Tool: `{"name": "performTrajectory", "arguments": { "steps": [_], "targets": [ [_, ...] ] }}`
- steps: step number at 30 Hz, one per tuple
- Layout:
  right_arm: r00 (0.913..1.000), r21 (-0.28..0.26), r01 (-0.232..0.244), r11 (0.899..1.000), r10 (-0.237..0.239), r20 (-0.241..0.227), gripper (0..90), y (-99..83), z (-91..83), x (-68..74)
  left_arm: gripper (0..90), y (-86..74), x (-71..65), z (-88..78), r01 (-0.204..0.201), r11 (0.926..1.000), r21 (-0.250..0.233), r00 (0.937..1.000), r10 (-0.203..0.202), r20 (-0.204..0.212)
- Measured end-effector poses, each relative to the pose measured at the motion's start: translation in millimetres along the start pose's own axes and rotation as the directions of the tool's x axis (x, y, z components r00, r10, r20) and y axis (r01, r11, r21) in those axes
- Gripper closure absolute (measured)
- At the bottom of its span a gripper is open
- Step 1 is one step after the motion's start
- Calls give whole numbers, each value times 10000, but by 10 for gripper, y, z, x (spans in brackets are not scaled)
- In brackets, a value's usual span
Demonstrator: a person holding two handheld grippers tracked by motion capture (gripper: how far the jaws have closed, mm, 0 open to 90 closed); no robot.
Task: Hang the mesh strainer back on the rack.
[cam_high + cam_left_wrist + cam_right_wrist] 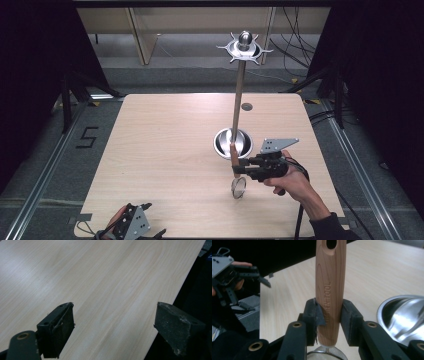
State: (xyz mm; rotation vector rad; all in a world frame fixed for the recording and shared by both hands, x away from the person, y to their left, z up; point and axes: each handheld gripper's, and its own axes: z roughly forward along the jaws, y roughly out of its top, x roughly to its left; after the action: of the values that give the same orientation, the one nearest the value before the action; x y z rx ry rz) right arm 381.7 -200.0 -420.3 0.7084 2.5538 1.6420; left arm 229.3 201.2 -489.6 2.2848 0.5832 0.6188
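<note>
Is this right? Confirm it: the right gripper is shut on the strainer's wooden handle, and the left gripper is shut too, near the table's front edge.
Not quite. The left gripper is open: in the left gripper view its jaws stand wide apart over the bare table with nothing between them. The rest holds: the right gripper view shows the right gripper clamped on the strainer's wooden handle.
</note>
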Motion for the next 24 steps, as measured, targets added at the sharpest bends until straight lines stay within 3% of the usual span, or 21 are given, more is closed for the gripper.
{"name": "performTrajectory", "arguments": {
  "steps": [4,5,7,12,15,16,17,22,24],
  "targets": [
    [9997,-251,85,9996,-79,236,690,73,-59,-29,154,3,7,-4,-56,10000,30,10000,56,26],
    [9996,-256,-8,9997,15,285,690,91,-71,-32,154,2,-1,3,84,9999,-73,10000,-84,-3],
    [9985,-370,222,9991,-204,506,690,134,-98,-55,154,2,3,1,-5,10000,-17,10000,5,-3],
    [9965,-543,-31,9985,76,834,690,224,-155,-51,154,5,4,0,-11,10000,-9,10000,11,1],
    [9941,-774,378,9963,-296,1041,690,293,-189,-88,153,4,1,5,74,9999,-73,10000,-74,40],
    [9935,-818,4,9967,88,1131,690,313,-205,-61,153,4,6,1,-1,10000,2,10000,1,17],
    [9938,-872,224,9959,-127,1102,691,333,-212,-82,154,5,6,0,5,10000,-27,10000,-5,7],
    [9912,-1247,169,9920,-2,1324,691,454,-282,-79,154,7,1,-1,97,9999,-76,9999,-96,38],
    [9869,-1393,361,9896,-134,1609,691,512,-321,-82,154,8,7,-6,23,10000,-26,10000,-22,96]
  ]
}}
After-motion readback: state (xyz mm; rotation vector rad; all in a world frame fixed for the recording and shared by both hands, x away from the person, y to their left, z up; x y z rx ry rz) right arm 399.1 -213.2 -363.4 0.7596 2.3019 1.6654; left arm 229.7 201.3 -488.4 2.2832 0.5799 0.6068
